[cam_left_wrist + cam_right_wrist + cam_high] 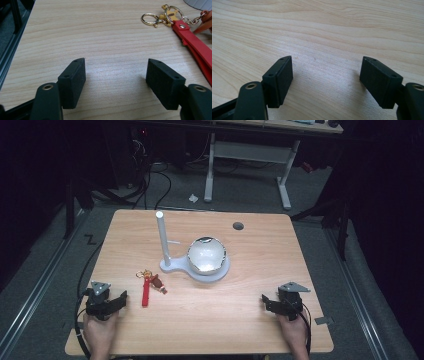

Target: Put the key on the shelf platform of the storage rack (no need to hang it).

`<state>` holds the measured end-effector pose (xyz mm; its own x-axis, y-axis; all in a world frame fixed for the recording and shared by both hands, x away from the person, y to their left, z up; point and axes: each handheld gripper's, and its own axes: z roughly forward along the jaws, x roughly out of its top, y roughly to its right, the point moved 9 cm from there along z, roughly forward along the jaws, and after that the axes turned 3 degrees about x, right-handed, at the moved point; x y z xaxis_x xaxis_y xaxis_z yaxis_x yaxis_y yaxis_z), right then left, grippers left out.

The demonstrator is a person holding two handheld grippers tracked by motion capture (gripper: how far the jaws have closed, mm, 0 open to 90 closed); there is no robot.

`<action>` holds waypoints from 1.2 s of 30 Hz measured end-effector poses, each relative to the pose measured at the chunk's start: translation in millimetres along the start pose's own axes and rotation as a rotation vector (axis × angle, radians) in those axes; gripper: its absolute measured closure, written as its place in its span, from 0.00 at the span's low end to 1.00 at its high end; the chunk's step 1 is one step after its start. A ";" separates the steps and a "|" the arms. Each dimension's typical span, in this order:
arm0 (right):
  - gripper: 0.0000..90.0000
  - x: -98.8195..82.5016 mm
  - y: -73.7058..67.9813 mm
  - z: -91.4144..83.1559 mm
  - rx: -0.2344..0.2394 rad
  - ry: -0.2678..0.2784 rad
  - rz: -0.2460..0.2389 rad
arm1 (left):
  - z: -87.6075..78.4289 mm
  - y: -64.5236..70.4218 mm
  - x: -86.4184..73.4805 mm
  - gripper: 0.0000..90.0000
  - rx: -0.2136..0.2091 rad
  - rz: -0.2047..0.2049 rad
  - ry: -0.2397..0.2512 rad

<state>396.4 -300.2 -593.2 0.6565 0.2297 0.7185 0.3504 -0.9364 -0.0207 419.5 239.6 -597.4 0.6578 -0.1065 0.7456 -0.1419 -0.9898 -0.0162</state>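
Note:
A keychain lies flat on the wooden table [260, 320], left of centre: a red strap [146, 292], gold rings [145, 274] and a small brown figure [159, 283]. In the left gripper view the red strap [197, 51] and the gold rings [160, 18] lie ahead and to the right of the jaws. My left gripper [120, 300] rests low at the front left, open, with bare wood between its jaws [115, 73]. My right gripper [266, 302] sits at the front right, open over bare wood [327, 75].
A white stand with an upright post [162, 237] and a side peg rises mid-table, its base [172, 266] joined to a round dish holding a shiny silver bowl [206, 255]. A dark round hole [238, 225] marks the far right of the tabletop. Desk legs and cables lie beyond.

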 end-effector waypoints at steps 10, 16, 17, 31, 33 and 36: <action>0.30 0.0 0.0 0.0 0.001 0.000 -0.001 | 0.0 0.0 0.0 0.36 0.000 0.001 -0.001; 0.30 0.1 0.0 0.0 0.001 0.000 -0.001 | -0.4 0.8 -0.3 0.36 0.006 0.002 -0.001; 0.30 0.1 0.1 0.1 0.001 0.001 -0.001 | -0.4 0.8 -0.3 0.36 0.005 0.002 -0.001; 0.30 0.2 0.2 0.1 0.003 0.000 -0.002 | 0.2 3.6 -0.5 0.30 -0.024 0.020 -0.008; 0.30 0.2 0.1 0.1 0.003 0.000 -0.002 | 0.4 4.3 -0.5 0.29 -0.027 0.024 -0.010; 0.30 0.2 0.1 0.1 0.002 0.000 -0.002 | 0.3 5.1 -0.4 0.26 -0.040 0.020 -0.014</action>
<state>396.5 -300.2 -593.1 0.6557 0.2318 0.7186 0.3534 -0.9352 -0.0208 418.7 234.5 -598.0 0.6646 -0.1273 0.7363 -0.1838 -0.9830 -0.0041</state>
